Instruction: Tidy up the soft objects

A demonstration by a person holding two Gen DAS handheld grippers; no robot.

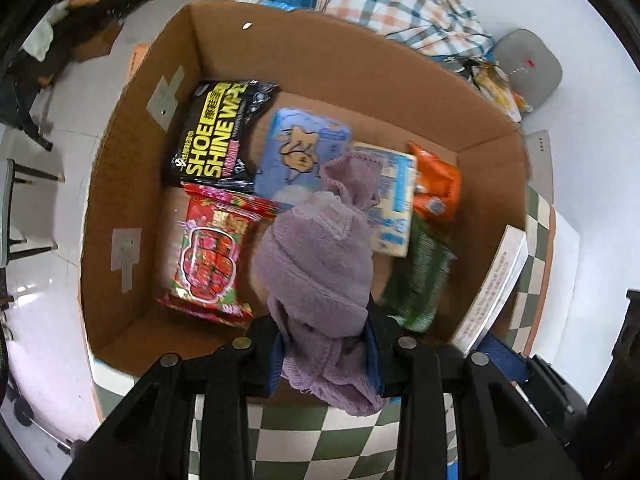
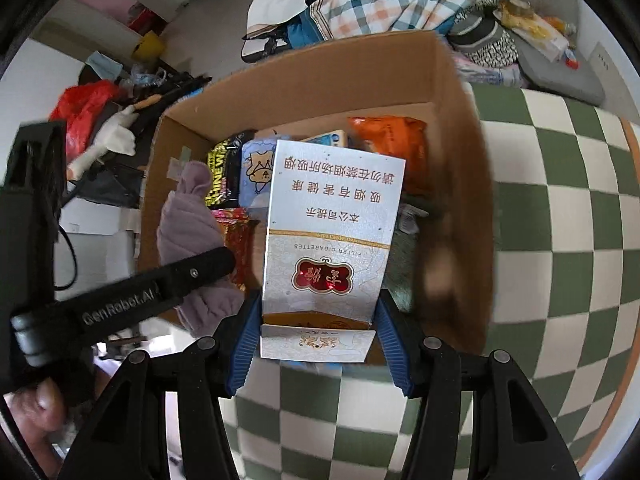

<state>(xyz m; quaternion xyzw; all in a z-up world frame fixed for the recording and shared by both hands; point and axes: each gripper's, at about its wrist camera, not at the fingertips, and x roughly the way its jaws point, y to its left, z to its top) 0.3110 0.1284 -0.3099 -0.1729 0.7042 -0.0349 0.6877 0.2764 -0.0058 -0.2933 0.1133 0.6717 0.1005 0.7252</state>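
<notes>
left gripper (image 1: 326,344): in my left hand, jaws squeezed together on a purple knit cloth (image 1: 316,264), which bunches up between the fingers and hangs over the open box

right gripper (image 2: 316,332): in my right hand, clamped on a white cigarette carton (image 2: 332,236) by its sides, blue pads (image 2: 244,344) pressing on both edges, carton pointing down into the box

cardboard box (image 1: 132,184): big, open on top, sitting on a green and white checkered surface (image 2: 560,208), both grippers are pointing down over it

purple cloth from the other side: in the right wrist view it shows just left of the carton, pinched by the left gripper's black finger (image 2: 192,272)

inside the box, left: black and yellow shoe shine pack (image 1: 216,136) at the back, red printed pack (image 1: 212,256) in front of it, touching it

inside the box, middle: light blue pack with a cartoon on it (image 1: 300,152), partly under the hanging cloth, and a pale boxy pack with blue print (image 1: 394,208) just beside it

inside the box, right: orange bag (image 1: 436,180) toward the back, green pack (image 1: 424,276) in front of it

carton from the left side: only its long white edge shows along the right wall of the box, kinda blurry

behind the box: plaid blanket (image 1: 404,8) in a heap, grey cushion (image 1: 528,64) to the right of it

far left in the right wrist view: a messy pile with a red plastic bag (image 2: 86,108), can't make out the rest

my thumb (image 2: 44,404): shows at the bottom left corner, on the left gripper's handle
</notes>
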